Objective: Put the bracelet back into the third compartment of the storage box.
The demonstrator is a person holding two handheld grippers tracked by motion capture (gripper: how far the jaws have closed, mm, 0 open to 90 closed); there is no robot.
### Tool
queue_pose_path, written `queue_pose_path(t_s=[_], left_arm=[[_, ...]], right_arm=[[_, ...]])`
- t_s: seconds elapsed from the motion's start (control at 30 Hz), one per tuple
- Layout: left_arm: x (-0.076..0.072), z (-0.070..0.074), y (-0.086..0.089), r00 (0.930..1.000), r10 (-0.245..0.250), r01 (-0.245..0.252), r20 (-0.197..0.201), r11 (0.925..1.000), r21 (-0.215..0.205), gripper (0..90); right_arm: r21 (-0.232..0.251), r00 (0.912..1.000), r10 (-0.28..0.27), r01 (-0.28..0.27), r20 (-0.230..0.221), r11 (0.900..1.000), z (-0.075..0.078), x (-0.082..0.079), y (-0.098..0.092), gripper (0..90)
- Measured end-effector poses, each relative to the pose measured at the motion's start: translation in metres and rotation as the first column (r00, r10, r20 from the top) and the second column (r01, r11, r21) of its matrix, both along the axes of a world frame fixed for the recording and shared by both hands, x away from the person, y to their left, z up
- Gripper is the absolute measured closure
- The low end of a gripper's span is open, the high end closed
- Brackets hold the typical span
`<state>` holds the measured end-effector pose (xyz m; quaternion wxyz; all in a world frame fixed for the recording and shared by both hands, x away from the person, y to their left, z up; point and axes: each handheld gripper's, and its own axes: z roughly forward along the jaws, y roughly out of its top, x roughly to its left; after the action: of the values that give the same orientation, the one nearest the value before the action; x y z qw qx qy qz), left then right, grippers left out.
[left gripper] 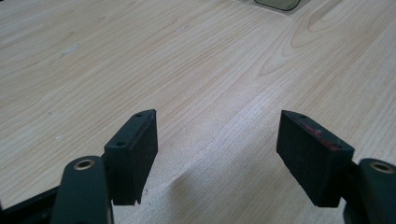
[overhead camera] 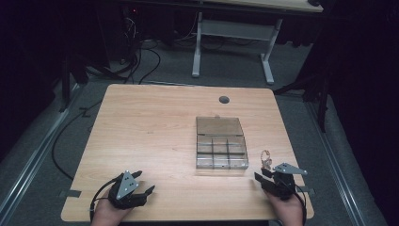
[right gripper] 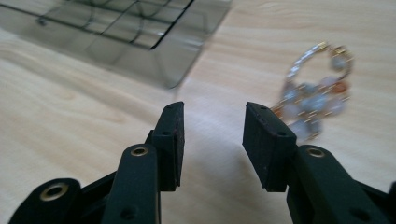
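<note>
A clear plastic compartment box (overhead camera: 221, 148) lies open on the wooden table (overhead camera: 155, 132), lid folded back away from me; its near corner shows in the right gripper view as the box (right gripper: 140, 37). A small pile of beaded jewellery (overhead camera: 266, 158) rests just right of the box, and the jewellery (right gripper: 317, 93) lies ahead and right of my right jaws. My right gripper (overhead camera: 263, 178) is open, near the table's front right, nothing between its pads. My left gripper (overhead camera: 143, 182) is open at the front left over bare wood; the same left gripper (left gripper: 217, 140) holds nothing.
A round grey cable port (overhead camera: 224, 100) sits near the table's far edge. Beyond the table stand a white desk frame (overhead camera: 233, 42) and cables on the grey floor (overhead camera: 141, 66). The box's corner (left gripper: 278, 3) peeks in at the top of the left gripper view.
</note>
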<state>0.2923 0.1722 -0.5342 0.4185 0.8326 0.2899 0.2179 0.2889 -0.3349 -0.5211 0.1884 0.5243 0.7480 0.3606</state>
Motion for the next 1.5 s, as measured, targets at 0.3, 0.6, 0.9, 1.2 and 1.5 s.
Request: queue_pose_path(t_s=[0.3,0.6,0.9,1.2,1.5], left_arm=[[0.0,0.0,-0.001,1.0,0.001,-0.001,0.006,1.0,0.008,30.1],[0.0,0.0,-0.001,1.0,0.004,-0.004,0.002,1.0,0.004,30.1],[-0.001,0.0,0.0,1.0,-0.004,0.004,0.008,1.0,0.002,30.1],[-0.001,0.0,0.0,0.9999,-0.012,0.012,0.008,0.9999,-0.005,30.1],[-0.002,0.0,0.001,0.9998,-0.015,0.015,0.01,0.9999,-0.008,30.0]], right_arm=[[-0.026,1.0,0.006,-0.006,0.0,1.0,-0.006,-0.003,-0.002,58.8],[-0.032,0.9991,-0.018,0.019,0.038,0.999,0.005,-0.005,-0.007,60.3],[-0.045,0.9984,-0.053,0.054,0.019,0.998,0.028,0.017,-0.024,64.9],[-0.093,0.996,-0.047,0.04,-0.076,0.995,0.032,0.06,-0.025,65.2],[-0.132,0.9862,-0.069,0.049,-0.151,0.99,0.016,0.083,-0.022,69.7]])
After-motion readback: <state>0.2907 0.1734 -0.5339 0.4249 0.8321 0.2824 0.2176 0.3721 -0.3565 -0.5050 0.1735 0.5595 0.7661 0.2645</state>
